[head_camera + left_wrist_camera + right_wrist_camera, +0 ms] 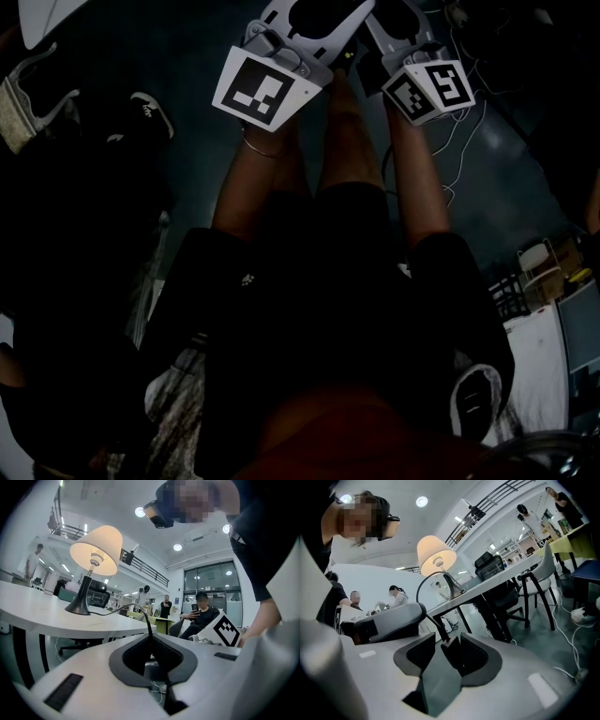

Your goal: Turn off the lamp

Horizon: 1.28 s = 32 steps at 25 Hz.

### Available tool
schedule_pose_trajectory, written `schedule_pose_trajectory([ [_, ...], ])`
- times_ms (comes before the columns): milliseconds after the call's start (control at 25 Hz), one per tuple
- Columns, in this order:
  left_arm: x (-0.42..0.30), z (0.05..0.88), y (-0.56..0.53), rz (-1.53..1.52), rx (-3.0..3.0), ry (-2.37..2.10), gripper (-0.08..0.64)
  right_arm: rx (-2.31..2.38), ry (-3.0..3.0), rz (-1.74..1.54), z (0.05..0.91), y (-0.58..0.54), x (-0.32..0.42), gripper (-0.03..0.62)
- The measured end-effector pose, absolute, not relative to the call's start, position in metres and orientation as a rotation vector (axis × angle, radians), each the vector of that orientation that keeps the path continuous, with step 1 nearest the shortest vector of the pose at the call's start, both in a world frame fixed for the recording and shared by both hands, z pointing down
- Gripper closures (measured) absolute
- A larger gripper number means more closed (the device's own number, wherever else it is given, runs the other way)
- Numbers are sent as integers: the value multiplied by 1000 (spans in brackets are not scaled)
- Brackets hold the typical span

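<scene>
The lamp [96,550] stands lit on a white table [42,618], with a cream shade and a dark flared base. Its black cord [126,607] runs off the table edge down into my left gripper [151,654], which is shut on it. In the right gripper view the lamp [436,555] glows too, and the cord [418,590] arcs down past the left gripper [389,620]. A black inline switch [450,645] on that cord sits between the pads of my right gripper [449,660], whose jaws stand open around it. The head view is dark; both marker cubes [258,89] [431,91] show at the top.
Black office chairs [506,597] and a white chair [536,573] stand under and beside the table. Loose cables [569,639] lie on the floor. Several people sit or stand in the background [201,613]. The person's legs [337,169] fill the head view.
</scene>
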<state>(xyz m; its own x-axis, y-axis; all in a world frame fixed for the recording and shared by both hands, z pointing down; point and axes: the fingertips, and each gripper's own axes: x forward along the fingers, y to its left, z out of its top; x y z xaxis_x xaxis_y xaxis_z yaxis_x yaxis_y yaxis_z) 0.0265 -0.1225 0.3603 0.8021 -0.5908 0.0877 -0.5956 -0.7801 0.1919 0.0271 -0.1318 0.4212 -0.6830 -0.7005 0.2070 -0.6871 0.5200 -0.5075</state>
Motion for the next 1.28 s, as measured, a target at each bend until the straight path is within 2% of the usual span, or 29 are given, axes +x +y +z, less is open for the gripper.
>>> schedule_pose_trajectory([
  [360,26,360,-123,30,2783,-929,537,-1216,2648,-959,421,-133,32,523],
  [680,16,370,-121,7,2745,-938,537,-1172,2557,-1017,416,-133,38,526],
  [1280,3,426,-104,169,2738,-959,537,-1016,2522,-951,387,-128,44,528],
])
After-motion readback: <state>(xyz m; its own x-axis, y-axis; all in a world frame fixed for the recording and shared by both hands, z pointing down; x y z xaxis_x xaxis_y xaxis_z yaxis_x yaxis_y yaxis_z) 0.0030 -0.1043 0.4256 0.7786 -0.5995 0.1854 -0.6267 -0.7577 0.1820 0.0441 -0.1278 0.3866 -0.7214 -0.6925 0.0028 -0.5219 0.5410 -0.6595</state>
